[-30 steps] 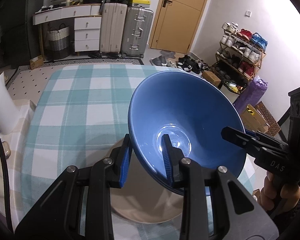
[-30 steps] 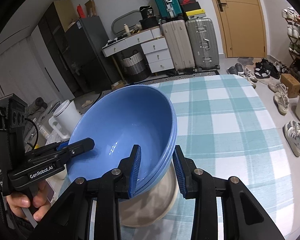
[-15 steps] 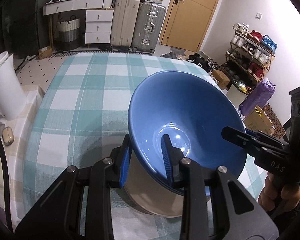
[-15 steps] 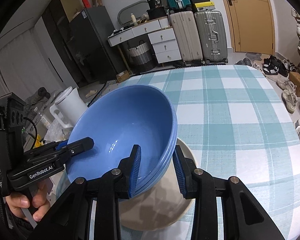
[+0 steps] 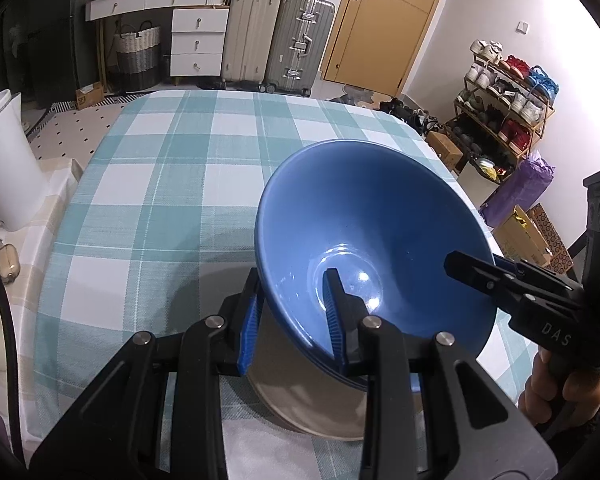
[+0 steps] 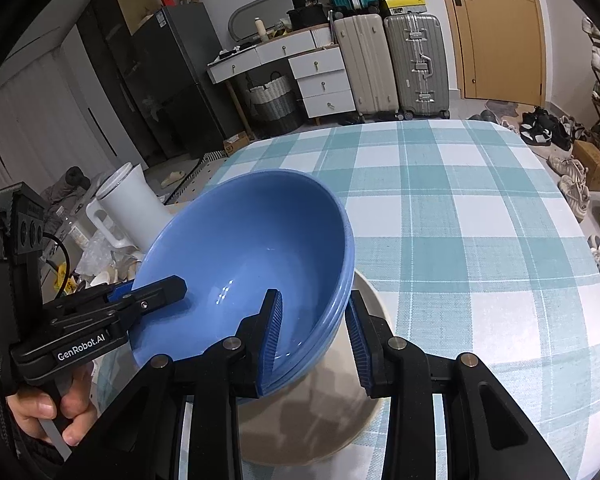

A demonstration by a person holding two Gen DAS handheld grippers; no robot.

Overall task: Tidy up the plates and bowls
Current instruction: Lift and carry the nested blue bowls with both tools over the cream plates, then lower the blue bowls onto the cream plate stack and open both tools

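Observation:
A stack of nested blue bowls (image 5: 372, 216) (image 6: 240, 248) hangs tilted just above a beige plate (image 5: 300, 400) (image 6: 332, 420) lying on the teal checked tablecloth (image 5: 172, 168). My left gripper (image 5: 294, 312) is shut on the stack's near rim, one pad inside and one outside. From the opposite side, my right gripper (image 6: 314, 336) is shut on the rim in the same way. Each gripper shows in the other's view, with a hand on its handle: the right gripper (image 5: 464, 266) and the left gripper (image 6: 168, 286). The bowls hide most of the plate.
A white jug (image 5: 4, 160) (image 6: 128, 204) stands off the table's left side among small clutter. Beyond the table's far edge are suitcases (image 5: 276, 36), a drawer unit and a door. A shoe rack (image 5: 504, 96) and boxes line the right wall.
Both grippers have sunk with the blue bowls toward the beige plate, which now sits closer beneath them. Neither grip has changed.

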